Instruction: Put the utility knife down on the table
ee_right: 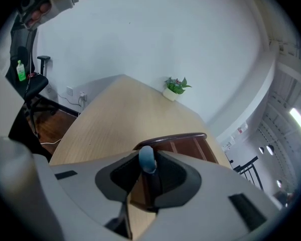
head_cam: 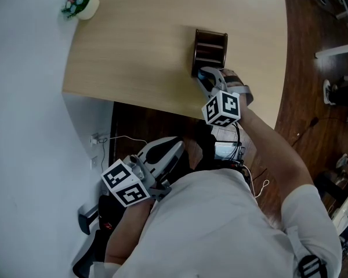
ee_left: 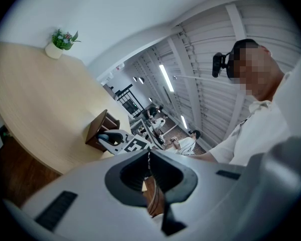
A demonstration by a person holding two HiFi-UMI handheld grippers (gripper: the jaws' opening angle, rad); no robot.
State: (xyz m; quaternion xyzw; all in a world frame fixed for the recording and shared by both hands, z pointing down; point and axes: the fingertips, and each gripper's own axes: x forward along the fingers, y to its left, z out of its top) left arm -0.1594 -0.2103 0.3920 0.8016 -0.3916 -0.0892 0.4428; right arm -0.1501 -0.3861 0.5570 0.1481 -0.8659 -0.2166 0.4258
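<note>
- Right gripper view gives us the grip: the right gripper (ee_right: 148, 170) is pinching the utility knife (ee_right: 147, 159), whose pale blue end pokes up between the pads, just on the near side of the wooden box (ee_right: 190, 145).
- Head view hides that knife behind the gripper body, so I cannot tell whether it touches the table (head_cam: 151, 45).
- Left gripper view shows what the others don't: the left gripper (ee_left: 149, 158) with its jaws pressed together and nothing in them.
- Right arm reaches out over the table's near edge, gripper tipped downward at the box.
- Left arm is bent, its gripper low, below the near edge and close to the body.
- Light wood tabletop; a potted plant (head_cam: 79, 0) sits at the far left corner, with a white wall on the left and dark wood floor (head_cam: 304, 57) on the right.
</note>
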